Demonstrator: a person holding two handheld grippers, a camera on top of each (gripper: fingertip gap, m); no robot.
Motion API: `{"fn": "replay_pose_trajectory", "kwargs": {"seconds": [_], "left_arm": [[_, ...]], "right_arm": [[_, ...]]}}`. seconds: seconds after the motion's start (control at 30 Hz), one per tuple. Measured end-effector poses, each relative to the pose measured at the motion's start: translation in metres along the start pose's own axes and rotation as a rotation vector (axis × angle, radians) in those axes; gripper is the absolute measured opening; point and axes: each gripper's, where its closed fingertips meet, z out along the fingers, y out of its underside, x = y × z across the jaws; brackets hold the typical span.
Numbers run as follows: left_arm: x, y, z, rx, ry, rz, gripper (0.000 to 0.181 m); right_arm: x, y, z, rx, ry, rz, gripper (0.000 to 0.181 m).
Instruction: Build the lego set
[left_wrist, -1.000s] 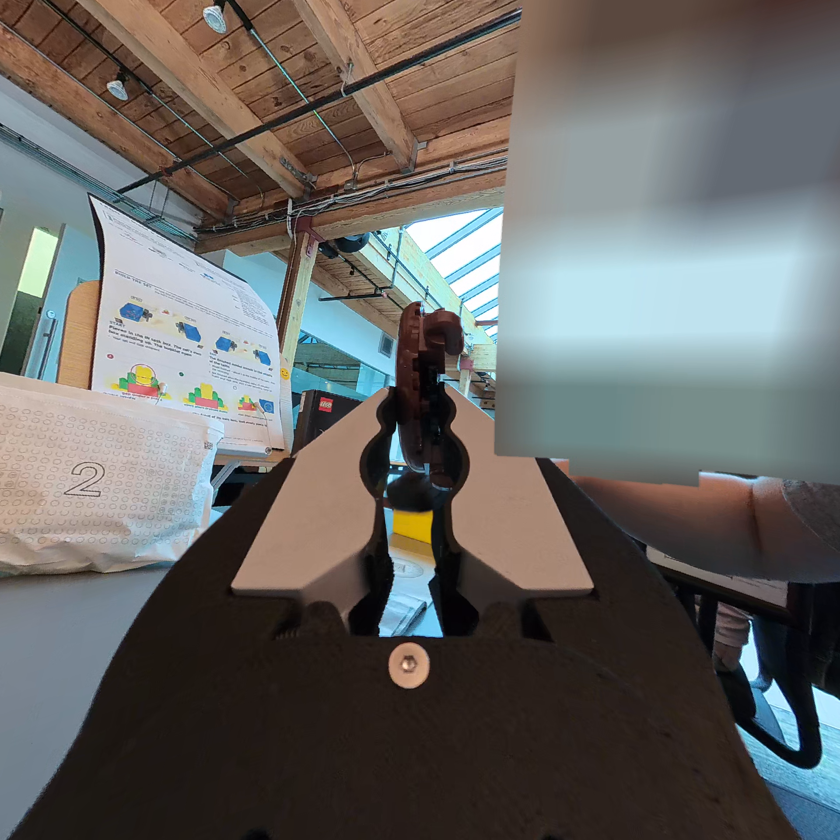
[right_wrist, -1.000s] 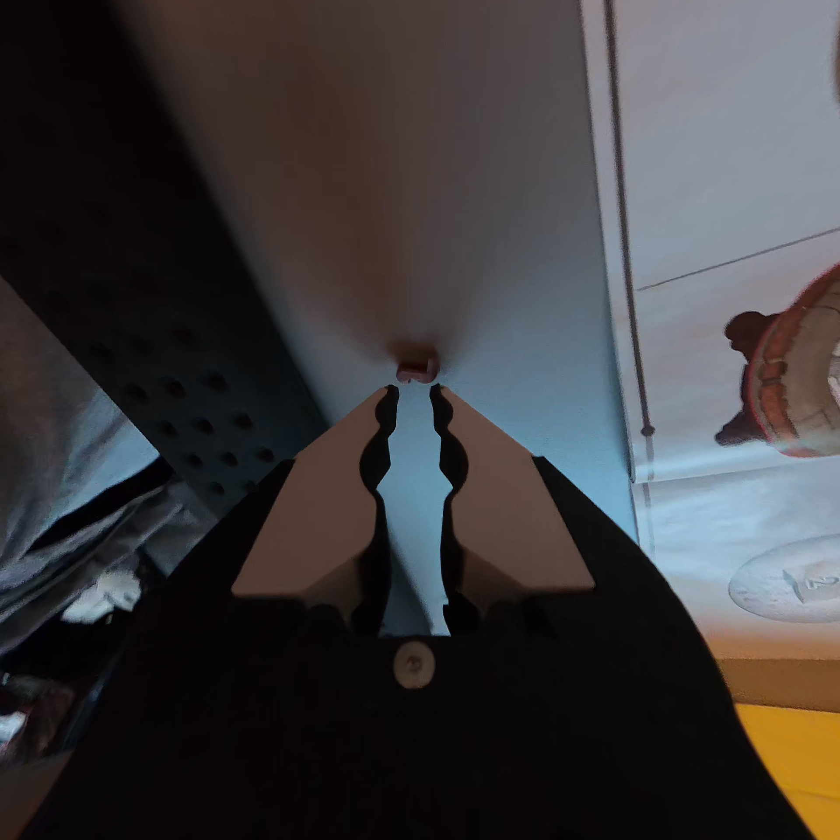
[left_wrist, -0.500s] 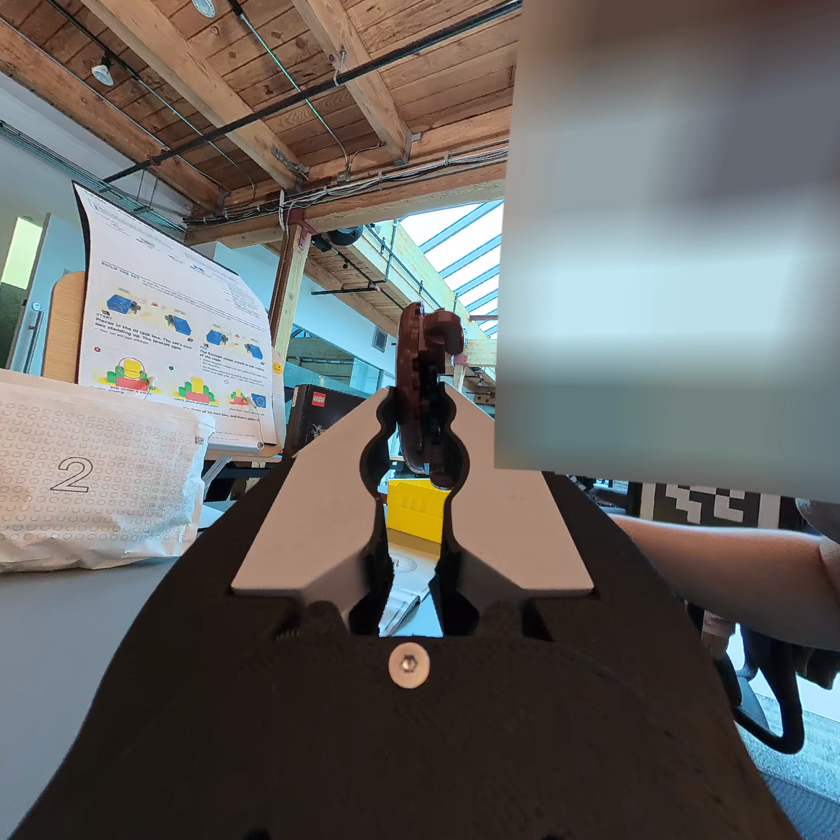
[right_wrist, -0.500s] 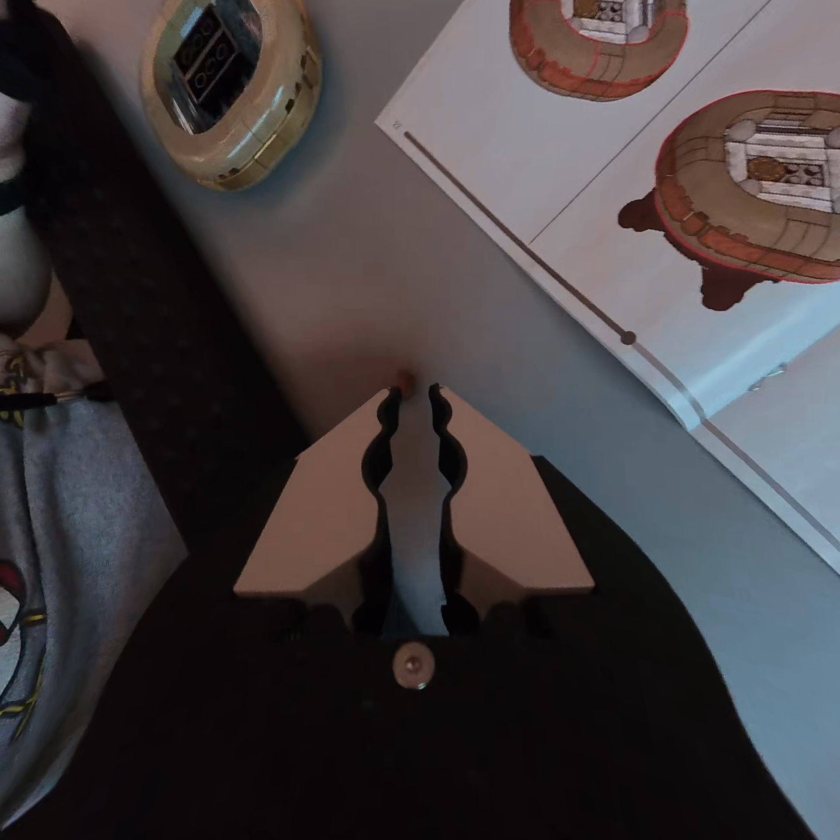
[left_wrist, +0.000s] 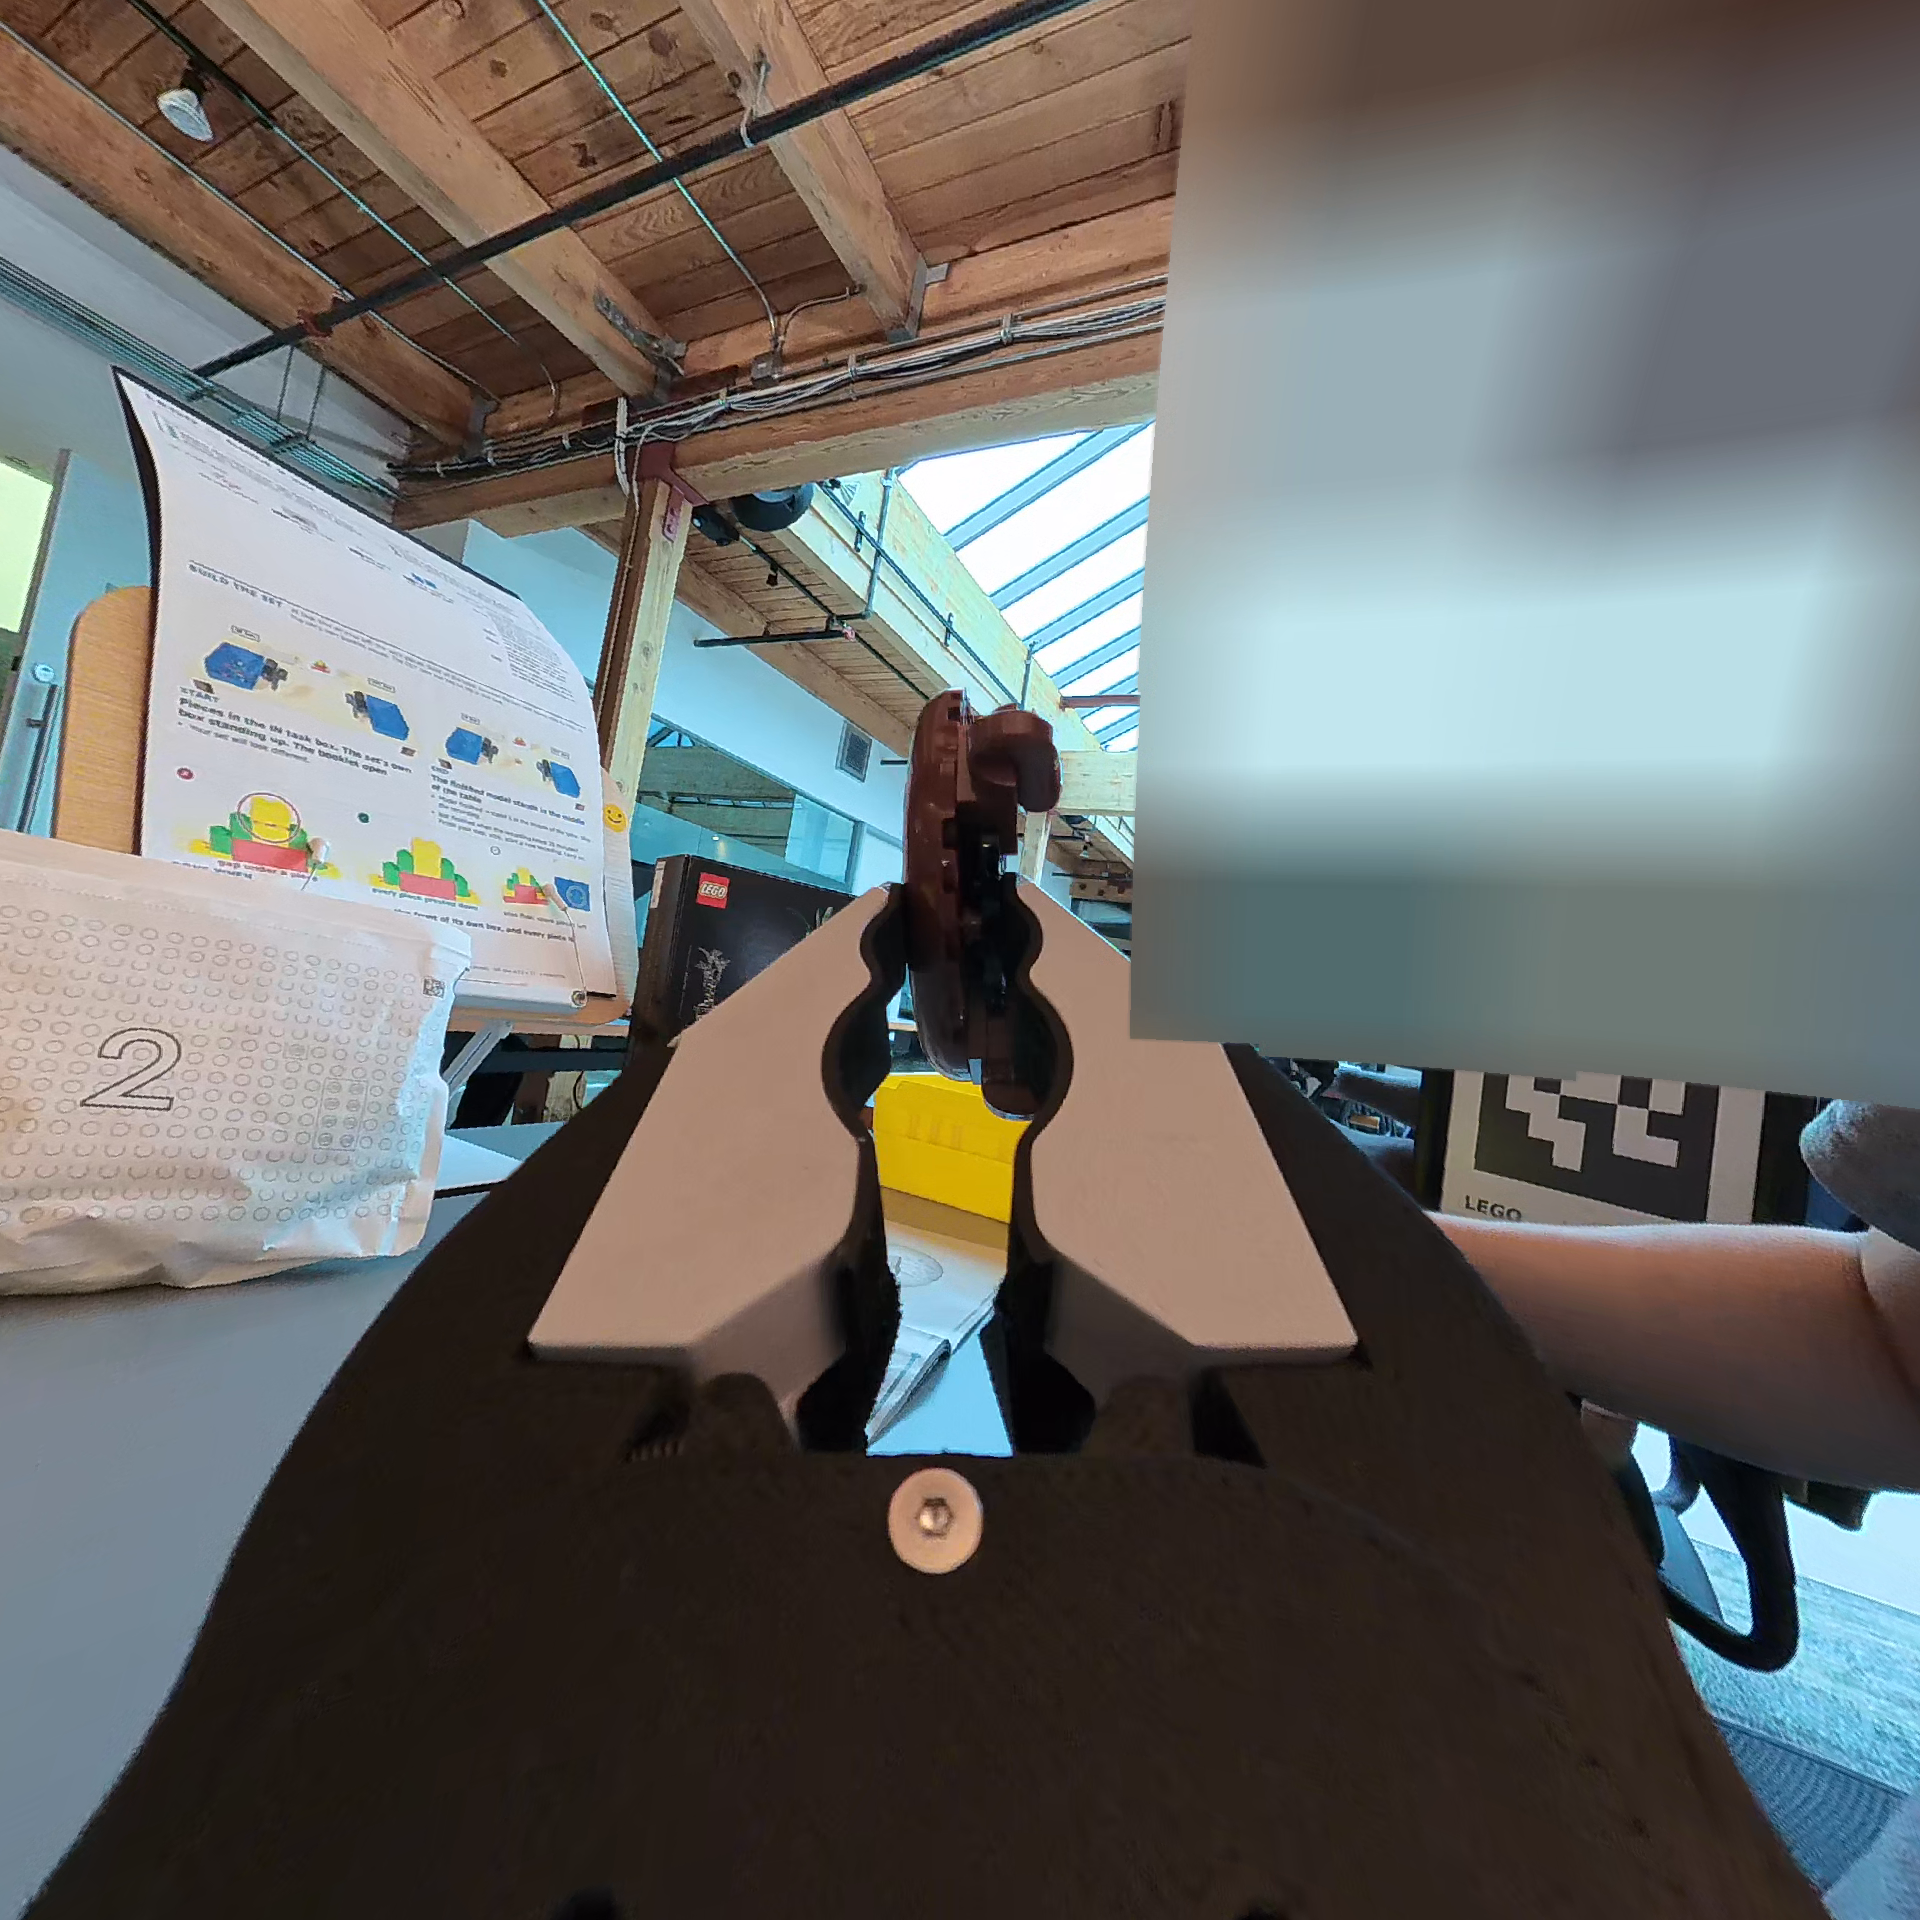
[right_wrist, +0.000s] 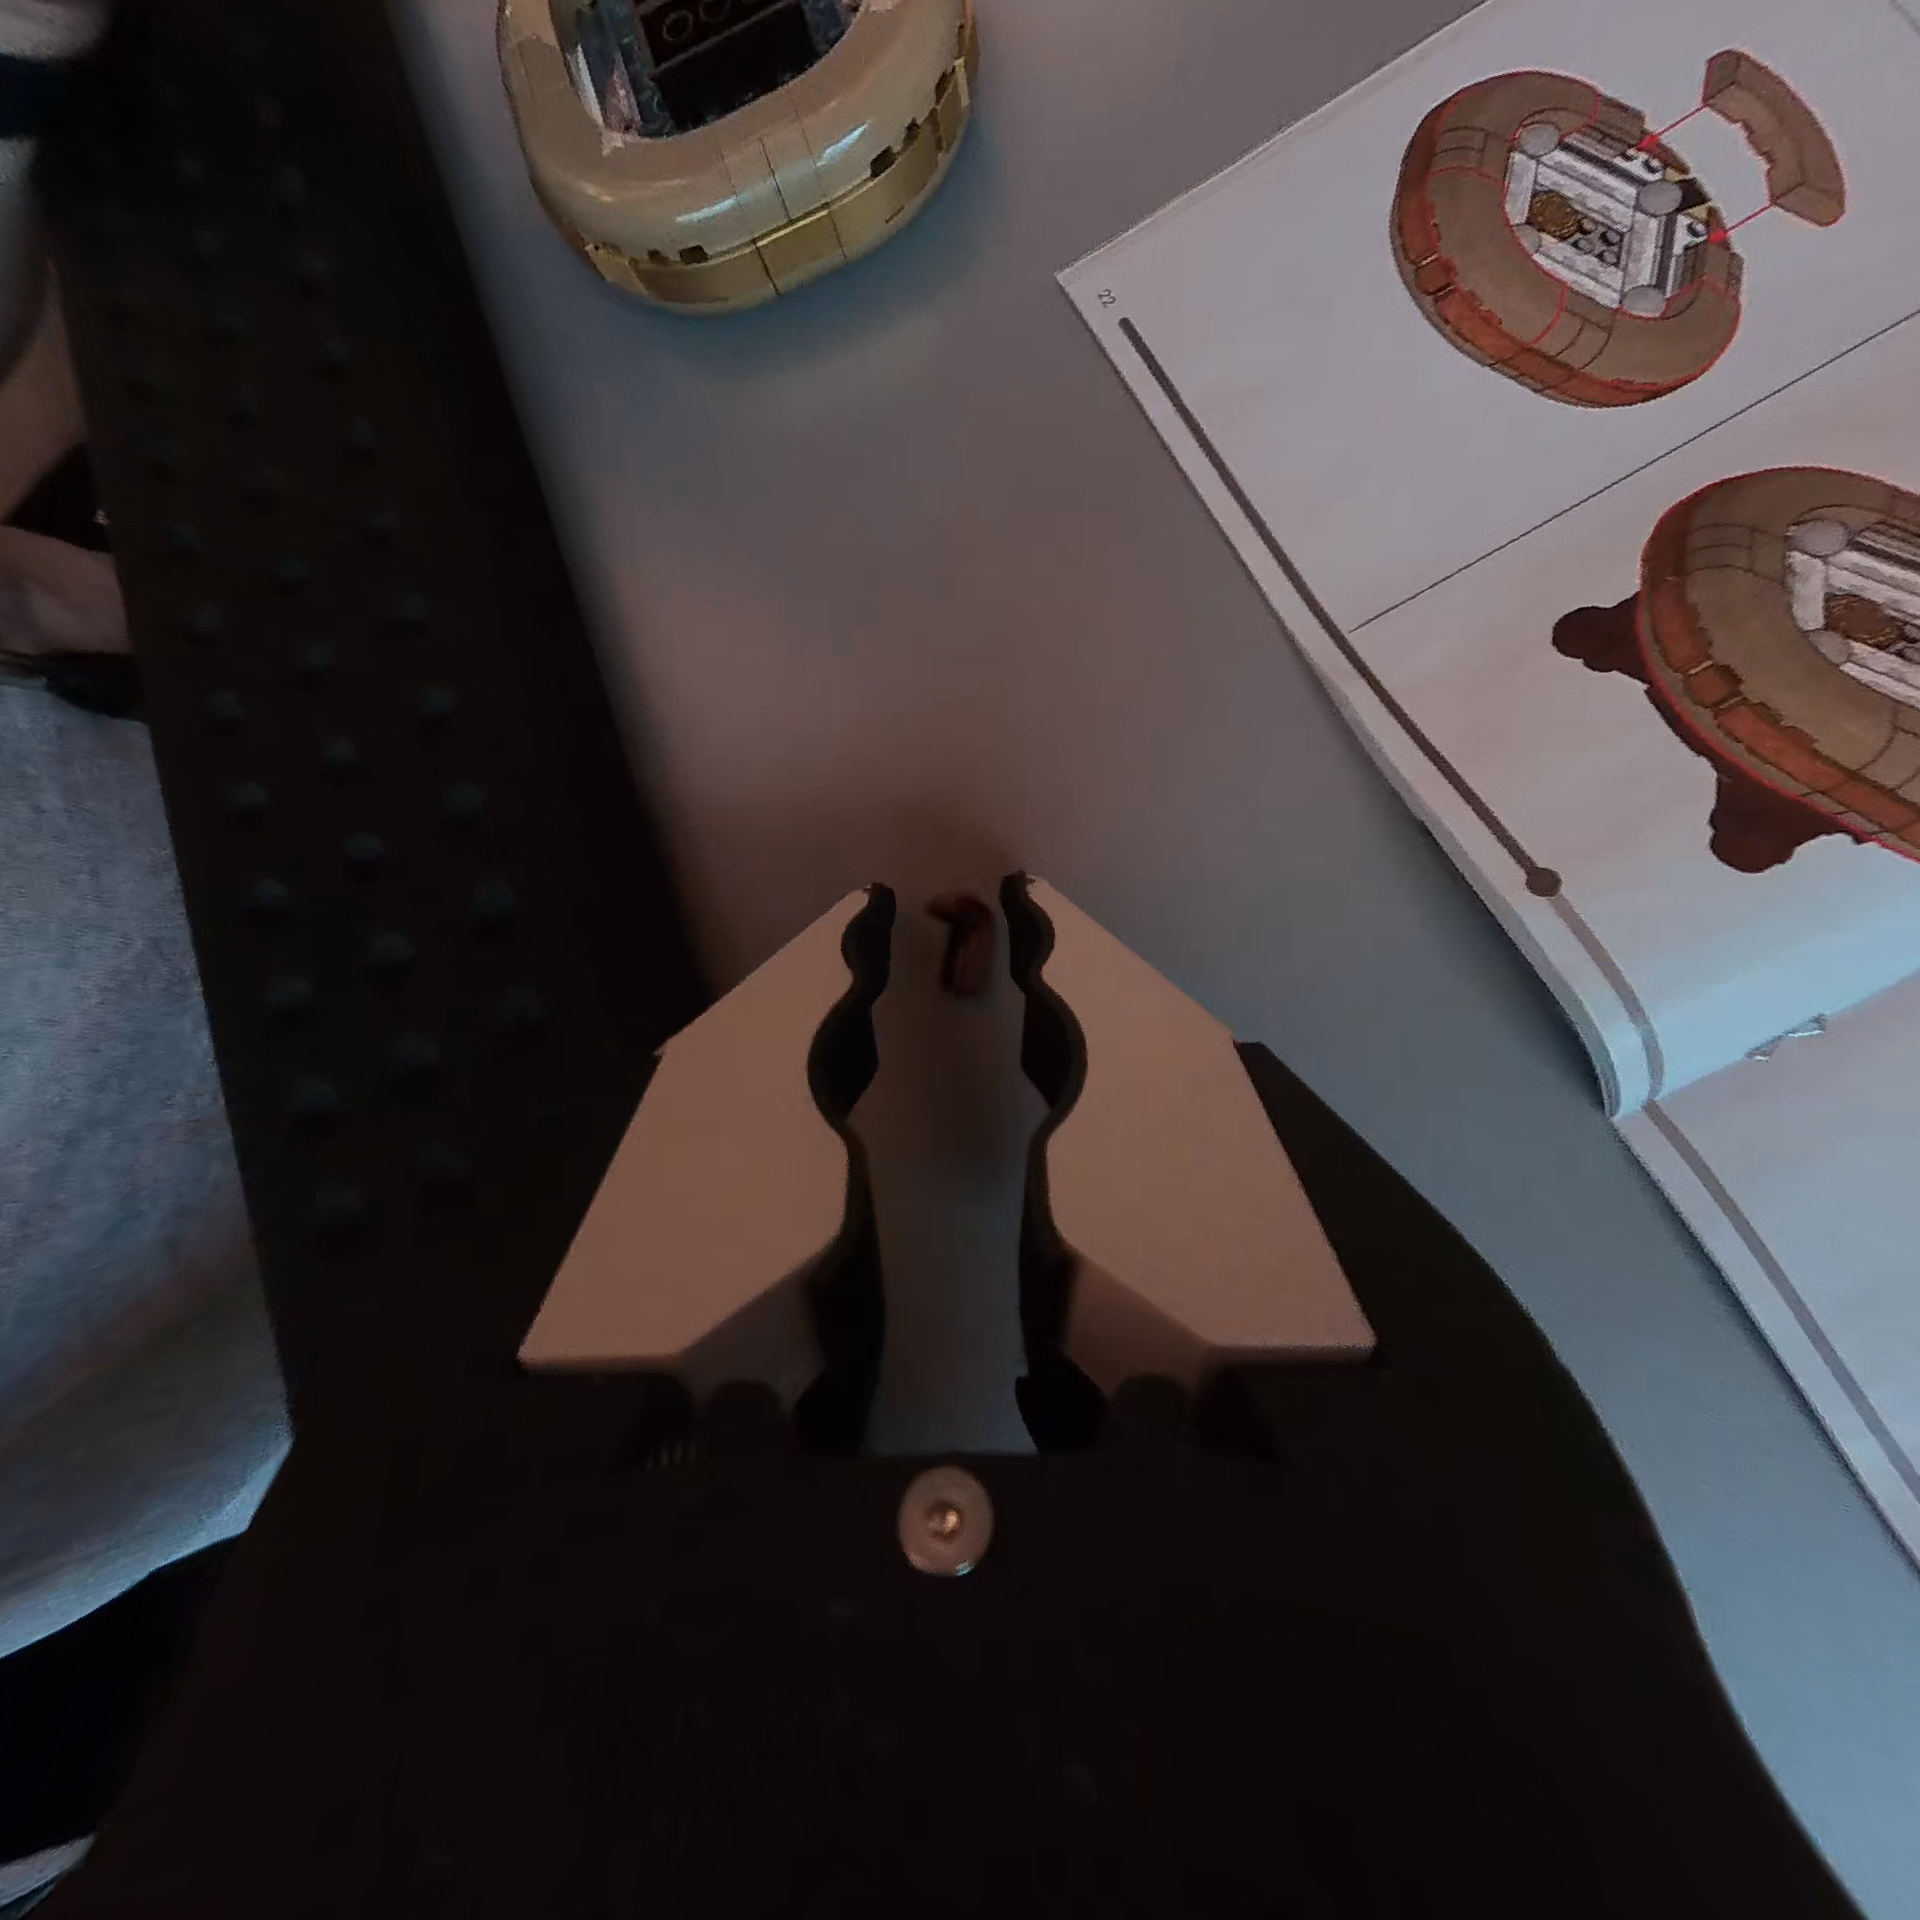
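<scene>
The left gripper (left_wrist: 951, 914) pinches a brown lego base (left_wrist: 961, 904) edge-on, raised off the table — held up, I'd guess, so its underside can take a part; the right gripper (right_wrist: 948, 904) hangs over the grey table (right_wrist: 831, 540), jaws slightly spread around a small brown piece (right_wrist: 964, 951), whether touching it I cannot tell. Only the right wrist view shows the tan ring assembly (right_wrist: 743, 156) and open booklet (right_wrist: 1558, 520).

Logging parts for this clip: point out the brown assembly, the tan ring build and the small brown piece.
brown assembly (left_wrist: 951, 894): left wrist view, disc's edge.
tan ring build (right_wrist: 748, 223): right wrist view, front wall.
small brown piece (right_wrist: 966, 945): right wrist view, its middle.
</scene>
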Motion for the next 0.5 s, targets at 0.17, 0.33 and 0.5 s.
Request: {"fn": "replay_pose_trajectory", "kwargs": {"seconds": [0.17, 0.33, 0.5], "left_arm": [[0.000, 0.001, 0.000, -0.006, -0.001, 0.005, 0.015], [0.001, 0.001, -0.001, -0.005, 0.000, 0.000, 0.015], [0.002, 0.002, 0.000, -0.009, 0.008, 0.005, 0.015]], "right_arm": [[0.000, 0.000, 0.000, 0.006, 0.028, -0.027, 0.021], [-0.002, -0.003, -0.019, 0.066, 0.050, -0.077, 0.025], [0.002, 0.009, -0.022, 0.008, 0.175, -0.127, 0.024]]}}
